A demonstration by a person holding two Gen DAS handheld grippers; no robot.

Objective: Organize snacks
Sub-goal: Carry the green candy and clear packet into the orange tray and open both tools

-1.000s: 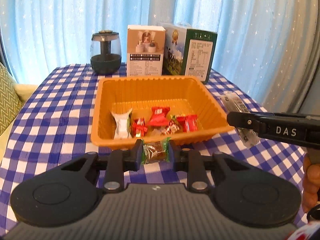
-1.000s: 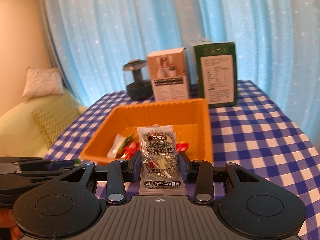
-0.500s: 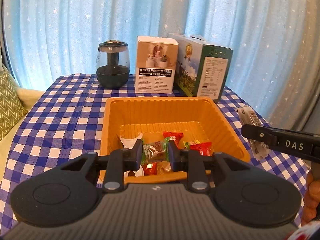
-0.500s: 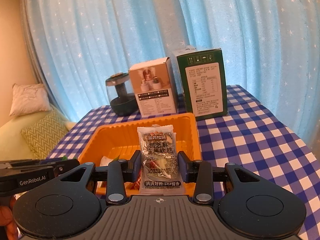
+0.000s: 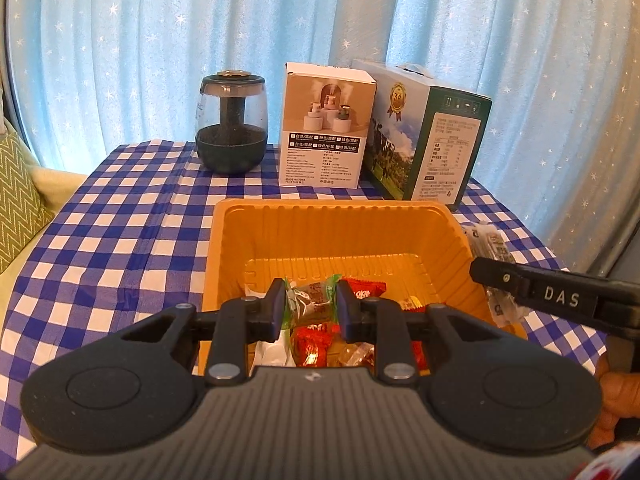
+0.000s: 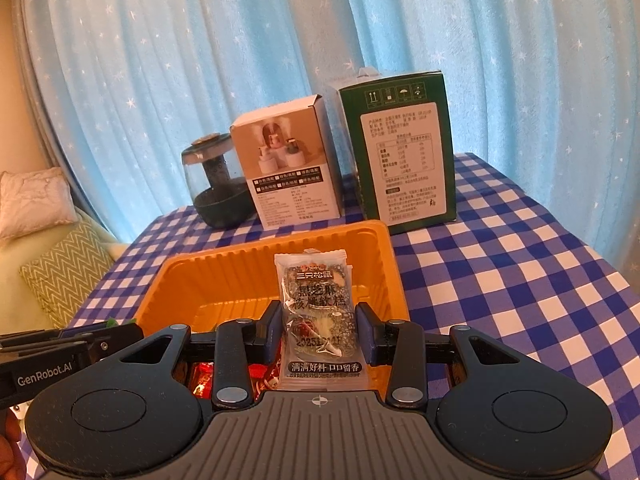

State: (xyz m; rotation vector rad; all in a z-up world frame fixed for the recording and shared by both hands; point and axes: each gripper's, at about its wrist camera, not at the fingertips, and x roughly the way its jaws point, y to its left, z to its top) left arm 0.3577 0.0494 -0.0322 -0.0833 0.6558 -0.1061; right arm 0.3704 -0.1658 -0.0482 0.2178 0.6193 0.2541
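Note:
An orange plastic tray (image 5: 332,232) (image 6: 224,280) sits on the blue checked tablecloth and holds several red-wrapped candies (image 5: 366,289) and a white packet (image 5: 274,354). My left gripper (image 5: 311,307) is shut on a small green-and-brown wrapped snack (image 5: 312,298) and holds it over the tray's near part. My right gripper (image 6: 318,326) is shut on a clear sesame cake packet (image 6: 316,312), held upright over the tray's near right edge. The right gripper's side (image 5: 560,300) shows in the left wrist view, the left gripper's side (image 6: 52,360) in the right wrist view.
Behind the tray stand a dark glass jar (image 5: 232,124), a white box (image 5: 326,124) and a green box (image 5: 428,132). Blue star-patterned curtains hang behind the table. A sofa with a zigzag cushion (image 6: 64,276) is at the left.
Both grippers have moved forward and up with their snacks. The left one went from in front of the tray's near rim to over the tray. Both have stayed shut.

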